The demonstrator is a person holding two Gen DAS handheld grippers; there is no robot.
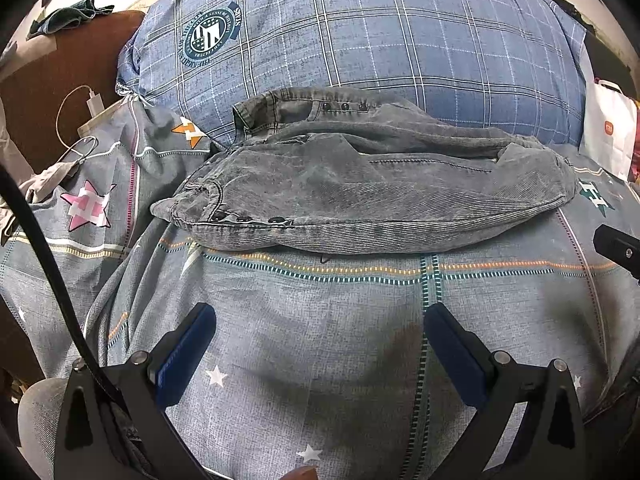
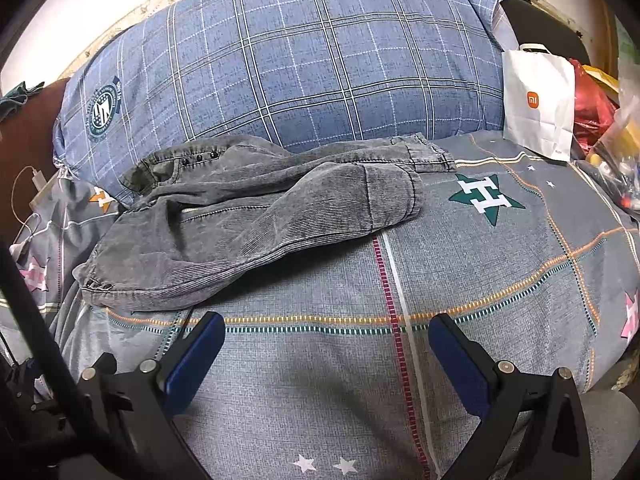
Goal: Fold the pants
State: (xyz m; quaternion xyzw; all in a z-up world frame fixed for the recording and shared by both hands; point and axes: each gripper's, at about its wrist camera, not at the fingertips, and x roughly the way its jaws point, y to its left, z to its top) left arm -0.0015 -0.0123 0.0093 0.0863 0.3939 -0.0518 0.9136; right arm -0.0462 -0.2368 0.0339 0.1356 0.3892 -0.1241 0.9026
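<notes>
**A:** Looking along both of your tools, where do you stand with the faded grey corduroy-textured denim pants [image 1: 360, 188]?

**B:** You're between folds, I'd judge. They lie bunched in a rough lengthwise fold on the grey patterned bedsheet with stars and dashed stripes [image 1: 320, 340], their far edge against the big blue plaid pillow [image 1: 360, 28]. The waistband with its dark snaps sits at your left, and the cuffs [image 2: 424, 156] trail off to your right, not lined up.

**A:** And your claws?

**B:** Your left gripper [image 1: 320, 320] hangs over bare sheet short of the pants, blue pads spread wide, holding nothing. Your right gripper [image 2: 326, 330] is the same: fingers apart, empty, just near the pants' front edge.

**A:** So what does the next move ask of you?

**B:** Probably a pinch at each end, left on the waistband, right on the cuffs, then a pull to flatten the wrinkled legs before doubling them over. Mind the white paper carrier bag [image 2: 538, 100] standing beyond the cuffs
</notes>
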